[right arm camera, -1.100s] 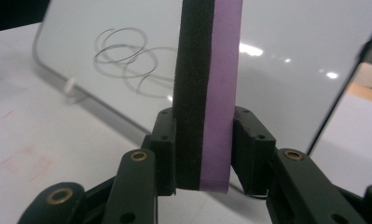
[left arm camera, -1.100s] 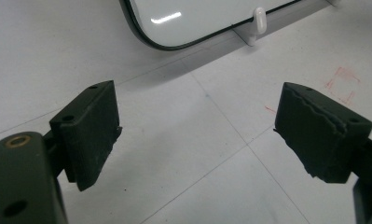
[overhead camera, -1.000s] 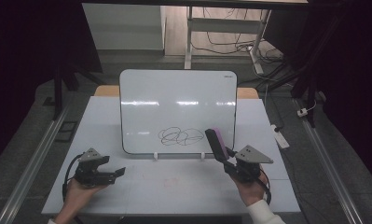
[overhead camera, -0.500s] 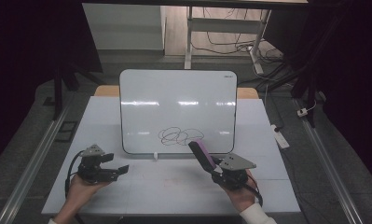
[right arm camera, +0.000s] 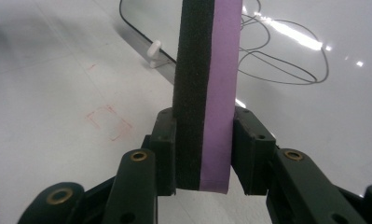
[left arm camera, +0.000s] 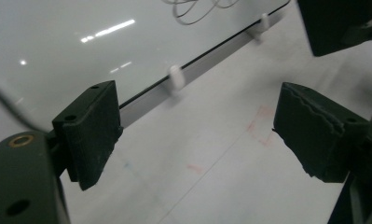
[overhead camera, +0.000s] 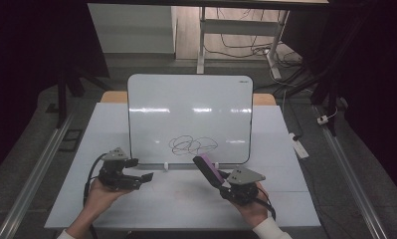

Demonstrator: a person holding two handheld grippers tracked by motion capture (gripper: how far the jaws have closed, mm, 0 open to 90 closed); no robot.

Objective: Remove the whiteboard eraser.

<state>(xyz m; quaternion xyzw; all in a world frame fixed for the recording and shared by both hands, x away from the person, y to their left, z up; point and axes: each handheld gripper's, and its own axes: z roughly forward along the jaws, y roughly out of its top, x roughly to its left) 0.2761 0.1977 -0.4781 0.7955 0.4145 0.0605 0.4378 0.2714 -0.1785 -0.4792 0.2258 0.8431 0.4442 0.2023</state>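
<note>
**Asker:** White table (overhead camera: 186,199), dark room all round it — what have you got in hand?

**Me:** My right claw (right arm camera: 203,140) is pinching a whiteboard eraser (right arm camera: 206,88), one jaw on each flat face, low down near its bottom end. Most of it sticks out ahead of the claw, toward the whiteboard (overhead camera: 186,107) propped upright just beyond.

**Asker:** What does the eraser look like?

**Me:** A slim slab in two layers: dark, porous felt on one face, smooth purple foam on the other. In the high view it leans out of the right claw (overhead camera: 226,183) toward the scribble (overhead camera: 192,145) low on the board.

**Asker:** How will it handle?

**Me:** Light and soft, I'd judge. The foam should give under the jaws, so it won't slip easily, but held this near the end it may flex when pressed to the board. A grip nearer the middle would be stiffer. The dark felt has to face the ink.

**Asker:** And the other one?

**Me:** My left claw (left arm camera: 197,135) is spread wide with nothing between the jaws; they have just closed a little. Ahead of it lie bare table and the board's lower edge.
</note>
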